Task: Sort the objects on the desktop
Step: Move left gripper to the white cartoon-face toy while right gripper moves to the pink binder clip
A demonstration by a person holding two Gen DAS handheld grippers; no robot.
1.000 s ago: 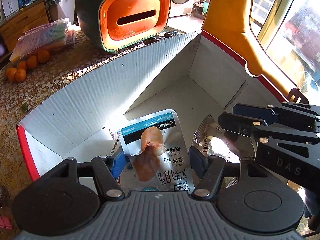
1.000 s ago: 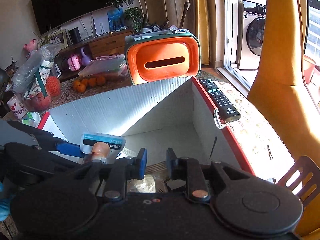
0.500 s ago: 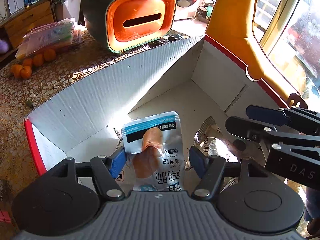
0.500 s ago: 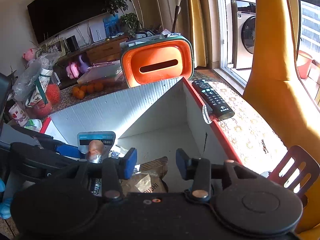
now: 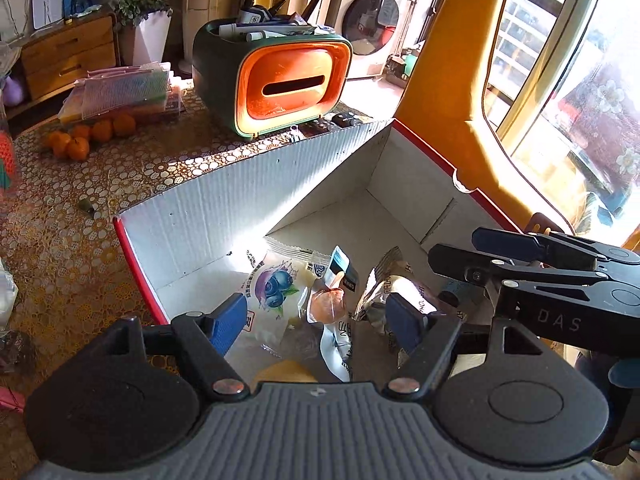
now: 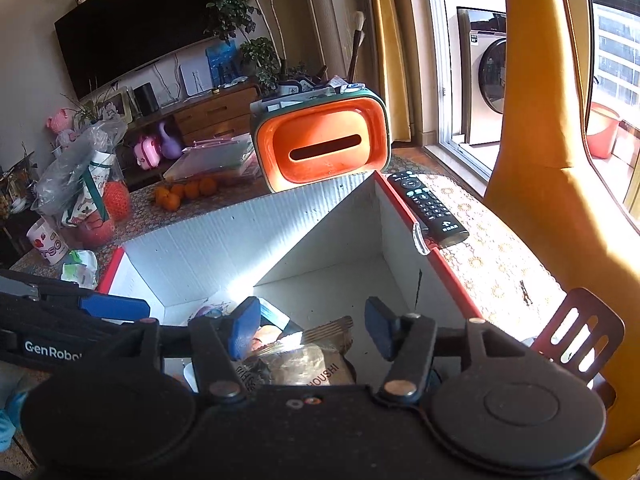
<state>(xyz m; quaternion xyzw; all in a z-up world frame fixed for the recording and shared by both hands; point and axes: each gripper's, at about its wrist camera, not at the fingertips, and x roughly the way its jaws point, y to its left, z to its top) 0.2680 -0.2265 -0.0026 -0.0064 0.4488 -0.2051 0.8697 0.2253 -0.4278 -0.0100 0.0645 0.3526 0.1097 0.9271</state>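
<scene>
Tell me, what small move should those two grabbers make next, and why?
Probably lift both clear of the box. The left gripper and right gripper are opening with nothing pinched, the snack packets lie loose inside, and the remote waits outside.

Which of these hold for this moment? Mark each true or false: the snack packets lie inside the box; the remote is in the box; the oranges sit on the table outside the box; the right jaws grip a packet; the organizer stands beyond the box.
1. The snack packets lie inside the box. True.
2. The remote is in the box. False: it lies on the table, along the box's red rim.
3. The oranges sit on the table outside the box. True.
4. The right gripper grips a packet. False: its jaws are opening, pads clear of the packet below.
5. The organizer stands beyond the box. True.
</scene>
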